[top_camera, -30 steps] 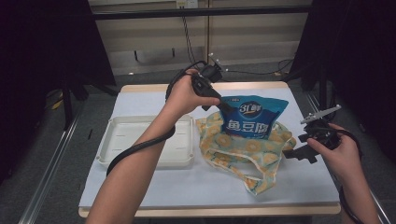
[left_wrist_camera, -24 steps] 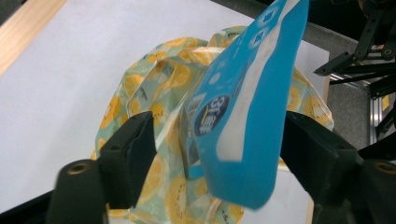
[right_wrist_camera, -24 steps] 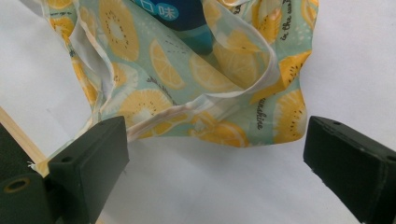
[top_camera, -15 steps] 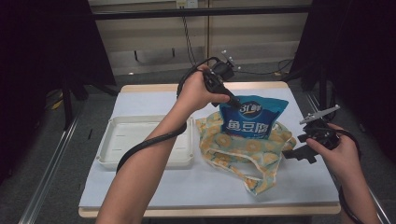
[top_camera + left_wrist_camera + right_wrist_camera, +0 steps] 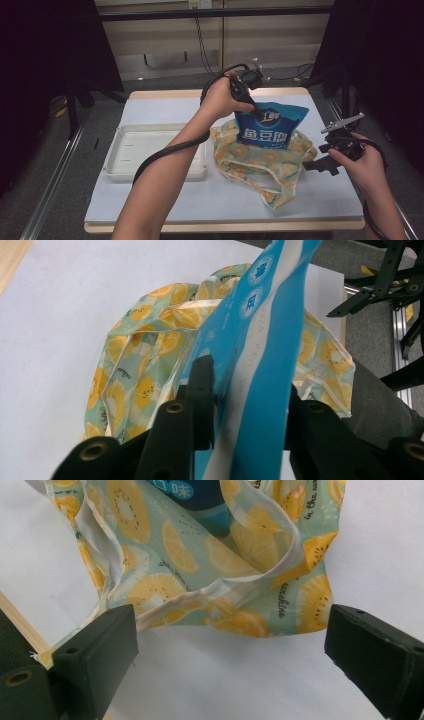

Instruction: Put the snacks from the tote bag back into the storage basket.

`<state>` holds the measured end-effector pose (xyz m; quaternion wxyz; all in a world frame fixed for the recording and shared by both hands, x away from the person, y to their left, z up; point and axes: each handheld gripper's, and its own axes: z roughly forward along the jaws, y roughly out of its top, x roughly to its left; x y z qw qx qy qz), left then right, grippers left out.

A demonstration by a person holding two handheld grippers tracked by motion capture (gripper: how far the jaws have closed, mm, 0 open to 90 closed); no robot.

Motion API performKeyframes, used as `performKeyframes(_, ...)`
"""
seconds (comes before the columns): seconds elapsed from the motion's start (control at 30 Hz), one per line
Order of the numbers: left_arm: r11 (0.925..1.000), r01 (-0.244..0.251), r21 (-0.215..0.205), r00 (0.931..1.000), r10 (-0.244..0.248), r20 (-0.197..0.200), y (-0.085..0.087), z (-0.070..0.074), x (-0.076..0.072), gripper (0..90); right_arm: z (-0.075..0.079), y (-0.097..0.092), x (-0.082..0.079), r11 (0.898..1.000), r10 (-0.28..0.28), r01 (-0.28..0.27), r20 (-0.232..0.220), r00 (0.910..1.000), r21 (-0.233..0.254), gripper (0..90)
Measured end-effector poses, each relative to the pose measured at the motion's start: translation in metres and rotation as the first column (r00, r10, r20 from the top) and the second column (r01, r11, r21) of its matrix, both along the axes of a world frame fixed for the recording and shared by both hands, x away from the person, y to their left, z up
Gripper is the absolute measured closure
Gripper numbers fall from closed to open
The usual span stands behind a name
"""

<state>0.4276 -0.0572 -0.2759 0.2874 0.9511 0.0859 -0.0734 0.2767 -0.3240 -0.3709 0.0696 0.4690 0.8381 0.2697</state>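
At mid-bench, the blue snack pouch stands half inside the fruit-print tote, its top edge pinched by the left tongs. Right tongs gape beside the tote, empty. Risk: the slick film slips free, or the limp tote mouth snags the pouch. White tray lies left, clear of both.

left claw clamped and raised, right claw spread low
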Motion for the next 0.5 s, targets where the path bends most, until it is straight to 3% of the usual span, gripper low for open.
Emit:
performKeyframes(0.27, 0.9999, 0.010, 0.013, 0.9999, -0.010, 0.008, -0.0048, -0.0009, 0.0021, 89.2, -0.0016, -0.0005, 0.0006, 1.000, -0.001, 0.001, -0.004, 1.0000, 0.002, 6.6)
performKeyframes(0.5, 0.9996, 0.020, 0.021, 0.9998, -0.020, -0.007, -0.0083, 0.0063, -0.0011, 90.0, -0.0022, -0.0023, 0.0001, 1.000, -0.007, 0.007, -0.008, 0.9999, 0.008, 6.7)
